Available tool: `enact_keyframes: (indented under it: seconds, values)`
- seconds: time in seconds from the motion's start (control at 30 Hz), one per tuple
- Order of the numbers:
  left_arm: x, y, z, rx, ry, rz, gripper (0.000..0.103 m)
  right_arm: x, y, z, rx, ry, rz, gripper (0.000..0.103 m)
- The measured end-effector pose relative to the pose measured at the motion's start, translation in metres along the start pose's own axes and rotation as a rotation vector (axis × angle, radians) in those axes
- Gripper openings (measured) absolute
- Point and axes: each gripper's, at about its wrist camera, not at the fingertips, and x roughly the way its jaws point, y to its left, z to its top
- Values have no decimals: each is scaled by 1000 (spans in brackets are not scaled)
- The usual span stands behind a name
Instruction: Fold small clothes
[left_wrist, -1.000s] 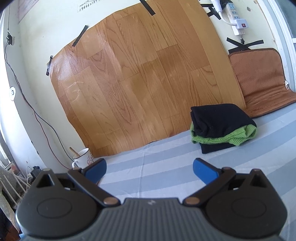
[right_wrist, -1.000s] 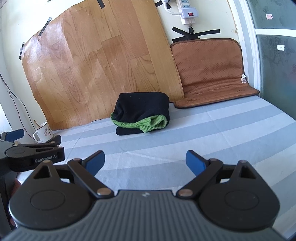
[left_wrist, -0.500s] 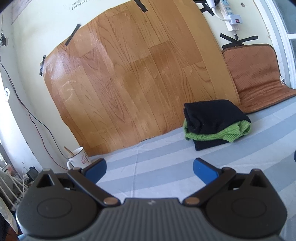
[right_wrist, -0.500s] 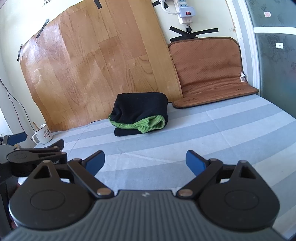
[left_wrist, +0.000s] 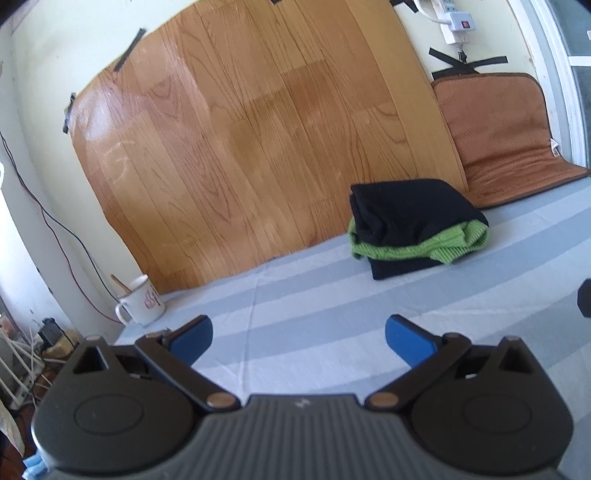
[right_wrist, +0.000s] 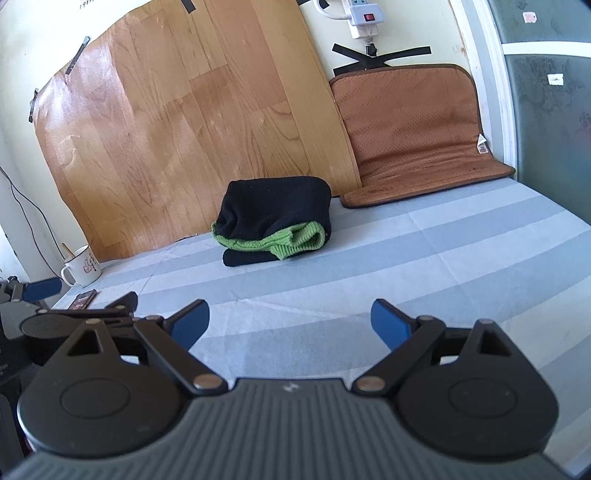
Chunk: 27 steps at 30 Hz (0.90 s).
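Looking at soft folded clothes (right_wrist: 273, 221) on our striped sheet (right_wrist: 424, 258).
Our left gripper (left_wrist: 299, 334) and right gripper (right_wrist: 290, 321) gape wide, holding nothing.

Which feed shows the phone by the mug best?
The right wrist view. The phone lies flat on the striped cloth just in front of the mug, partly hidden by the left gripper. The left wrist view shows the mug but no phone.

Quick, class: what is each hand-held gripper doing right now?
Left hand-held gripper: open, holding nothing.
Right hand-held gripper: open, holding nothing.
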Motion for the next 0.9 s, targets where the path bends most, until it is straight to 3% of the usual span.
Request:
enact_keyframes:
  seconds: [0.23, 0.53, 0.9]
  values:
    - [8, -1, -7, -36, 79, -75, 103, 5, -2, -1, 2, 12, 4, 96]
    - [20, 9, -20, -63, 157, -70, 103, 15, -3, -4, 4, 40, 16, 96]
    - [32, 13, -26, -70, 194, -78, 103, 23, 1, -5, -10, 62, 23, 96]
